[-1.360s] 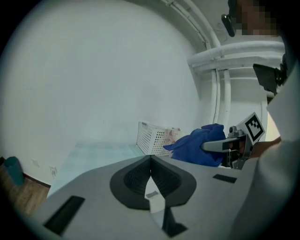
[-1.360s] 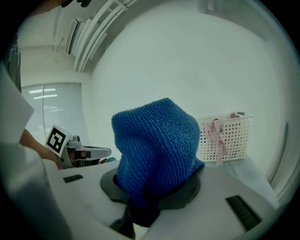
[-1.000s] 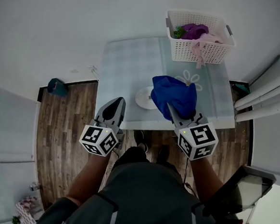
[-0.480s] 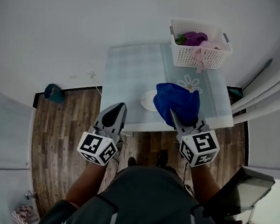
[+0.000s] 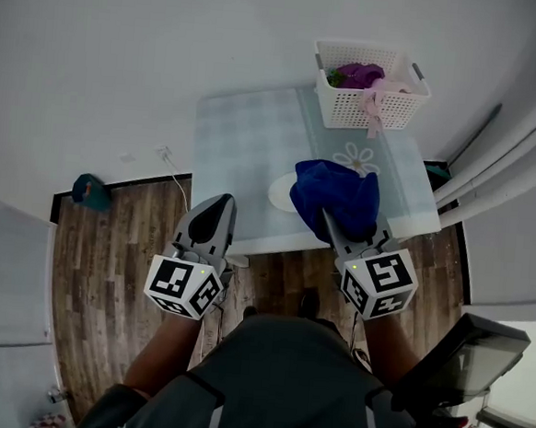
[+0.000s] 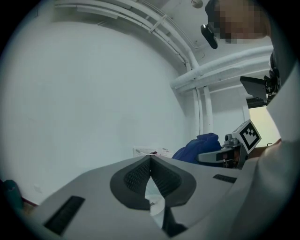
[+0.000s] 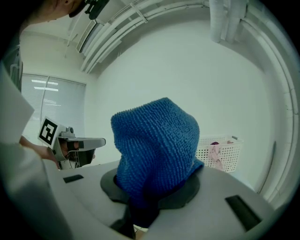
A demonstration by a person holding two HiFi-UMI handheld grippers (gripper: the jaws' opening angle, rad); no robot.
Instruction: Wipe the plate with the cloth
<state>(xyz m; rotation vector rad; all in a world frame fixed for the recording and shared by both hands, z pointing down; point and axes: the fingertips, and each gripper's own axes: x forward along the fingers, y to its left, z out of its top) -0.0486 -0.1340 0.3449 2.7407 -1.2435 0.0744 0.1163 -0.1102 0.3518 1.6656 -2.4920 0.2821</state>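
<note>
the right gripper point(image 5: 328, 217) is pinching the blue cloth point(image 5: 336, 192) between its fingers, and the cloth is bunching up over their tips, in front of the near part of the tabletop point(image 5: 246, 138). the white plate point(image 5: 277, 193) is lying on the tabletop just left of the cloth, which is partly hiding it. the left gripper point(image 5: 217, 202) is hovering by the tabletop's front edge, its fingers point(image 6: 137, 177) pressed together on nothing. a white basket point(image 5: 369, 106) of clothes is sitting at the far right corner.

White wall point(image 5: 125, 40), wooden floor point(image 5: 109, 242), pale table point(image 5: 247, 133)
</note>
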